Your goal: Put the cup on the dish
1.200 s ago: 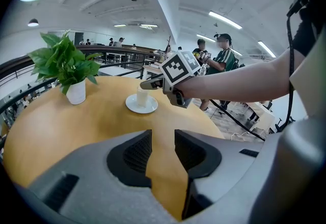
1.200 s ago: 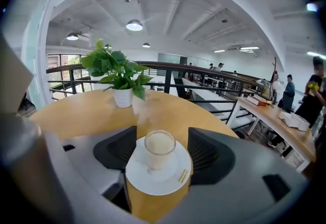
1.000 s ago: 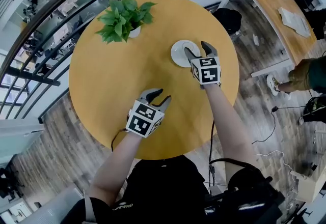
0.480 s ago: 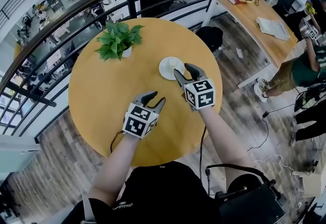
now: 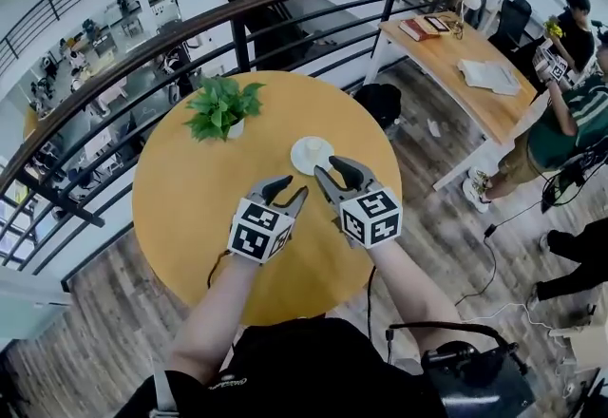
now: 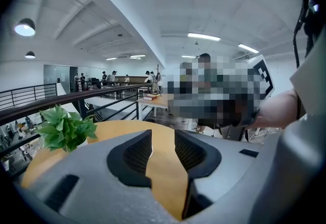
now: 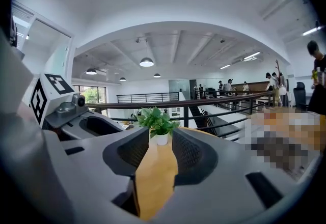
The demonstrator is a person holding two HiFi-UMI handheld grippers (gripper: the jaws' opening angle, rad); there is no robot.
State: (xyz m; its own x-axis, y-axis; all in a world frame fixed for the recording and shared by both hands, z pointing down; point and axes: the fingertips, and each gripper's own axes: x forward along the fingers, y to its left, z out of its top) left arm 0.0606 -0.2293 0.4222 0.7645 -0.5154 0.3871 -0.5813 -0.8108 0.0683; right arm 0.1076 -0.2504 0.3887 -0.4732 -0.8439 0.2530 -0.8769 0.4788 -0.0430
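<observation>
A white dish [image 5: 312,155] lies on the round wooden table [image 5: 185,207], right of its middle. A small white cup seems to stand on the dish, too small to be sure. My right gripper [image 5: 327,165] hovers just on the near side of the dish, not touching it. Its jaws are closing with nothing between them; only table and plant show in the gap [image 7: 160,139]. My left gripper [image 5: 296,185] hangs over the table to the left, its jaws a little apart and empty [image 6: 163,139].
A potted green plant [image 5: 220,107] stands at the table's far left. A dark metal railing [image 5: 285,3] curves behind the table. A long desk [image 5: 470,74] with books and seated people is at the right. Cables lie on the wooden floor.
The right gripper has drawn back from around the dish toward me, and its jaws have narrowed. The left gripper has barely moved. The head view now takes in more of the room.
</observation>
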